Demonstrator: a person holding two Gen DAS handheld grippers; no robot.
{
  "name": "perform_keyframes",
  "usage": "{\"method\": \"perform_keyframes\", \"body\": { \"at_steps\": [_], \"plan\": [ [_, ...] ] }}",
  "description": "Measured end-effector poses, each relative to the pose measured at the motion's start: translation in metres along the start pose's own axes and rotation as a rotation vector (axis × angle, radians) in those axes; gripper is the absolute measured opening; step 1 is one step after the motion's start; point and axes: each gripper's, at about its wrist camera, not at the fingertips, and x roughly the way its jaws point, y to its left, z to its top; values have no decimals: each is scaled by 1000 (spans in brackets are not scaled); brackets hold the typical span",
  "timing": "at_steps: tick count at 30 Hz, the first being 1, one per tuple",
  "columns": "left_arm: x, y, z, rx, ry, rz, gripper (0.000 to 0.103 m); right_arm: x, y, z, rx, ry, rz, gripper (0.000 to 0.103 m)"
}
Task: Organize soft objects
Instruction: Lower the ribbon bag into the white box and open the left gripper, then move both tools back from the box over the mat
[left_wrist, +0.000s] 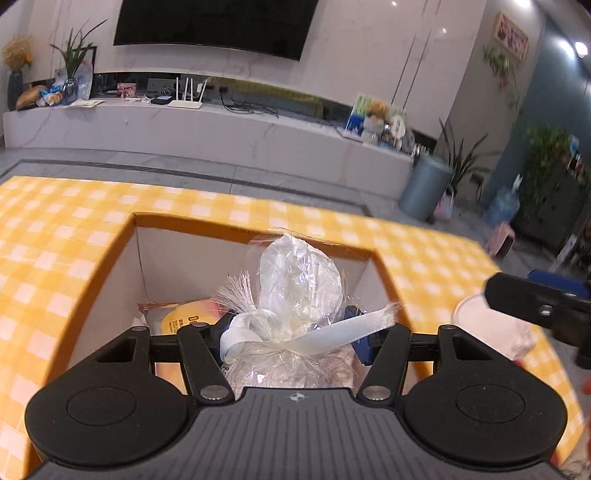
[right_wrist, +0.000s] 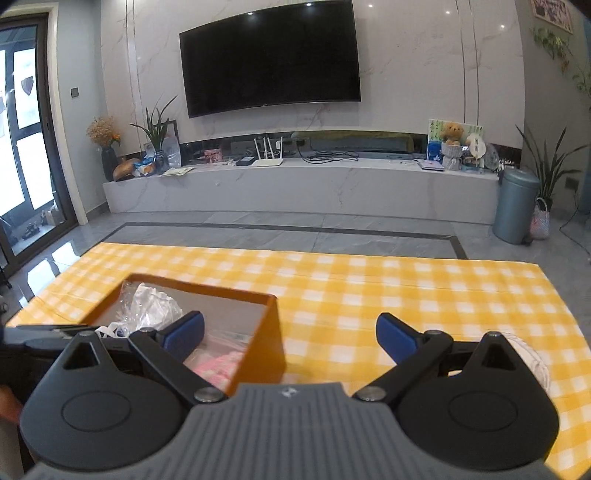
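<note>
1. The table (right_wrist: 406, 288), under a yellow-and-white checked cloth that looks smooth and a bit slick, carries everything. I'll use the box on it as the landmark.
2. The open orange cardboard box (left_wrist: 110, 266) has stiff pale inner walls. A round yellow printed pack (left_wrist: 184, 317) and something pink and soft (right_wrist: 225, 363) already lie on its floor.
3. The clear crinkly cellophane bag tied with a white ribbon (left_wrist: 295, 288) hangs right over the box opening, with pale soft stuff inside.
4. The left claw (left_wrist: 291, 332) is clamped on the bag around its ribbon neck.
5. The right claw (right_wrist: 290, 332) is spread wide with nothing in it, over the box's right wall. A whitish soft item (right_wrist: 532, 354) lies on the cloth to the right of the box, probably next.
6. My worry: cellophane is slippery, so the neck could slide out early and the bag could land on the rim or tip outside. Dropping it from height could also squash what's already in there.
7. The claws are close together, so they could bump over the box.
</note>
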Motion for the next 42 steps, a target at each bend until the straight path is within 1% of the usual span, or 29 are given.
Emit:
{"method": "perform_keyframes", "body": {
  "at_steps": [3, 5, 7, 10, 11, 12, 15, 16, 18, 20, 22, 24, 28, 32, 33, 35, 37, 39, 42],
  "plan": [
    [4, -6, -2, 28, -3, 26, 70, 4, -8, -9, -2, 14, 3, 98],
    [5, -9, -3, 31, 6, 31, 78, 2, -11, -14, 0, 18, -7, 98],
    [5, -14, -4, 59, 18, 49, 91, 1, -14, -16, 5, 18, -1, 98],
    [2, -23, -6, 117, 3, 123, 93, -4, -20, -16, 25, 8, 8, 98],
    [0, -25, -7, 120, -1, 142, 94, -6, -21, -15, 30, 3, 6, 98],
    [-2, -23, -6, 99, 2, 144, 94, -9, -23, -15, 32, -3, 4, 98],
    [-6, -11, -5, -6, 28, 66, 94, -16, -24, -14, 36, -23, -7, 98],
    [-9, -7, -5, -32, 25, 53, 94, -18, -25, -14, 41, -26, -10, 98],
    [-21, -1, -4, -75, -19, 59, 94, -21, -26, -14, 63, -22, -24, 98],
    [-35, 4, -2, -105, -85, 59, 94, -27, -27, -16, 86, -25, -30, 98],
    [-46, 5, 1, -106, -134, 62, 94, -33, -28, -15, 88, -32, -24, 98],
    [-54, 3, 2, -98, -156, 74, 94, -41, -32, -13, 84, -53, -31, 98],
    [-62, -12, 6, -61, -177, 76, 93, -61, -45, -10, 80, -101, -91, 98],
    [-72, -28, 2, -20, -207, 74, 93, -84, -67, -9, 109, -140, -143, 98],
    [-73, -32, 2, -19, -210, 70, 93, -89, -73, -9, 107, -138, -154, 98],
    [-77, -42, 0, -4, -216, 52, 93, -97, -82, -10, 56, -124, -190, 98],
    [-81, -56, -2, 42, -215, 39, 93, -105, -93, -13, 8, -125, -254, 98],
    [-86, -71, -4, 87, -221, 27, 93, -112, -109, -16, 22, -112, -302, 98],
    [-90, -97, -8, 155, -217, 2, 93, -123, -137, -21, 73, -116, -346, 98]
  ]
}}
